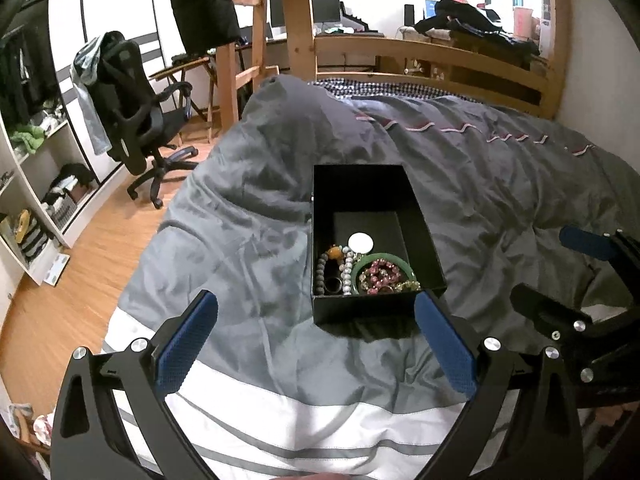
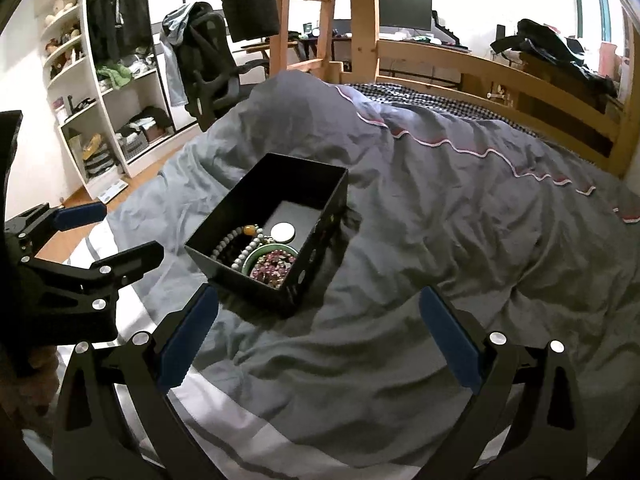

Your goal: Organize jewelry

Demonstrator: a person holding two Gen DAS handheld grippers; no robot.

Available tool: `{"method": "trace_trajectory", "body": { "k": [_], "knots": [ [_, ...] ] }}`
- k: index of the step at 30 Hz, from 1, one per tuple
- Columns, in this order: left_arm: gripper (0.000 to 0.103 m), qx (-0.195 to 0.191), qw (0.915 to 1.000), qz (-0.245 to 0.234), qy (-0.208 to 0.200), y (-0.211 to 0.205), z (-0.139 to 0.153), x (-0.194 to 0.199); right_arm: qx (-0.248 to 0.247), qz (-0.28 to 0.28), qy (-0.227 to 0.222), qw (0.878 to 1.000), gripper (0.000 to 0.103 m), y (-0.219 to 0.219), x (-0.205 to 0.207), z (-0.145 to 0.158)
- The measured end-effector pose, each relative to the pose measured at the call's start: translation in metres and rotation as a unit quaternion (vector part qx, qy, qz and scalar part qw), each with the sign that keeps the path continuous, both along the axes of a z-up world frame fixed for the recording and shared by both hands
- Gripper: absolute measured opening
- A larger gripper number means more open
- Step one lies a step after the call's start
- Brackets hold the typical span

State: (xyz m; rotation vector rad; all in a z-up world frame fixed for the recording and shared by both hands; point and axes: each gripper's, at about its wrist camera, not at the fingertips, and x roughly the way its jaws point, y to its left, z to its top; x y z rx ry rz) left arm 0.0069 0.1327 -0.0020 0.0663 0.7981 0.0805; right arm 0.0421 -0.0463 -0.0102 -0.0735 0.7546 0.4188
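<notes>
1. Resting on the rumpled grey duvet [image 1: 260,216] of the bed, a black box [image 1: 424,240] stands open-topped, and everything else is placed from it.
2. Inside the box, crowded at the end nearest the cameras, lies the jewelry: a green bangle [image 1: 366,263] with a pink bead bracelet [image 1: 382,274] coiled inside its ring.
3. Just beside the bangle, on the side toward the office chair, sit a pale bead bracelet [image 1: 346,270] and a grey bead strand [image 1: 320,270] with an amber bead [image 1: 335,255].
4. A white round disc [image 1: 360,243] lies just beyond the bangle, toward the bare far half of the box; what it is cannot be told at this size.
5. The left gripper [image 1: 316,344] hovers just short of the box's near wall, its jaws spread wide and holding nothing; one blue pad [image 1: 444,344] sits near the box's near corner.
6. The right gripper [image 2: 320,336] hangs over the duvet near the box, off its near corner on the side away from the wardrobe, jaws likewise spread and empty.
7. Beyond the box's far end rises the wooden bed frame [image 1: 420,46]; an office chair [image 1: 132,92] and open wardrobe shelves [image 2: 100,92] stand well apart from the box across the wooden floor [image 1: 80,280].
</notes>
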Motion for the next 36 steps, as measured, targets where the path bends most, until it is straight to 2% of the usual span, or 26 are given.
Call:
{"method": "trace_trajectory", "body": {
  "k": [10,36],
  "knots": [
    [0.097,-0.007,0.9998,0.001,0.018,0.0003,-0.0018,0.0014,0.0,0.001,0.002,1.0,0.099,0.0015,0.0,-0.0002],
    [0.097,0.0,0.9997,-0.008,0.024,-0.004,-0.0075,0.001,-0.007,0.002,0.013,1.0,0.099,0.0065,-0.0005,-0.0059]
  ]
}}
